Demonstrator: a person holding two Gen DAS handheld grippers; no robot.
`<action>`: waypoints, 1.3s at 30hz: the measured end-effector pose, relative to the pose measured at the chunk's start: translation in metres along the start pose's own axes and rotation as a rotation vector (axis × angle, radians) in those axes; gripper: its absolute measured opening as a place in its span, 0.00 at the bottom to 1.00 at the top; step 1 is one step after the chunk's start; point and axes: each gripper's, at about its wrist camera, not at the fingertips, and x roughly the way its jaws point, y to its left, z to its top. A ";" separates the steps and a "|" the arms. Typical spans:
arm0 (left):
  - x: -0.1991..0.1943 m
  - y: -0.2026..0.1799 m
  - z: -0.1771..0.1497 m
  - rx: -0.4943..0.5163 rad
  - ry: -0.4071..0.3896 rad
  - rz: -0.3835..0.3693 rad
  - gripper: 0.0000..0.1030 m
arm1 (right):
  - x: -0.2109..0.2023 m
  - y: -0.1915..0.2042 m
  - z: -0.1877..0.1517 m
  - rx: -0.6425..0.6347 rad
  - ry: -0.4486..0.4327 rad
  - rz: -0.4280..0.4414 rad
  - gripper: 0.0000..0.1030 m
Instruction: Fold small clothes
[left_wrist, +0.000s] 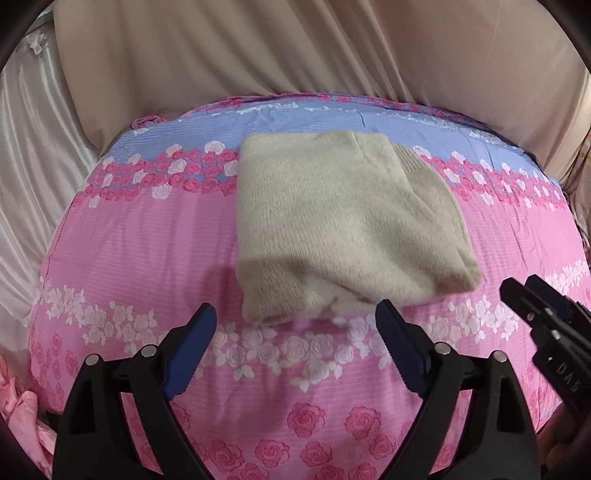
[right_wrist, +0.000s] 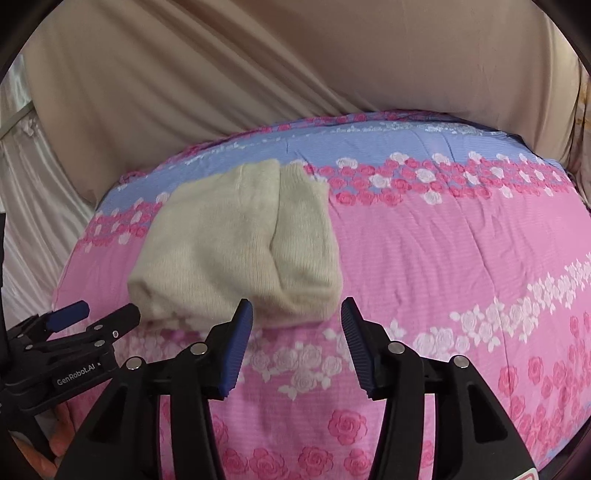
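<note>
Sweater (left_wrist: 343, 229) lies folded on the rose-print bedcover (left_wrist: 147, 258), left gripper (left_wrist: 295, 317) and right gripper (right_wrist: 297, 314) both spread, empty.

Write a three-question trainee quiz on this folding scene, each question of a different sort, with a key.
1. True or false: the left tool grips the cream knit garment.
2. Which pattern is on the bedcover? A roses, B checks, C dots.
3. Fill in: the garment lies ____ on the bedcover.

Key: 1 false, both the left tool and the right tool stand open and empty; 2 A; 3 folded.
</note>
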 end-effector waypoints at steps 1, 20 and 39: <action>0.001 0.000 -0.005 -0.001 0.004 0.001 0.83 | 0.001 0.002 -0.004 -0.002 0.005 -0.002 0.48; 0.001 0.013 -0.040 -0.036 -0.025 0.031 0.83 | -0.004 0.015 -0.036 -0.015 -0.009 -0.052 0.59; 0.001 0.014 -0.046 -0.031 -0.047 0.054 0.83 | -0.004 0.021 -0.044 -0.027 -0.003 -0.061 0.60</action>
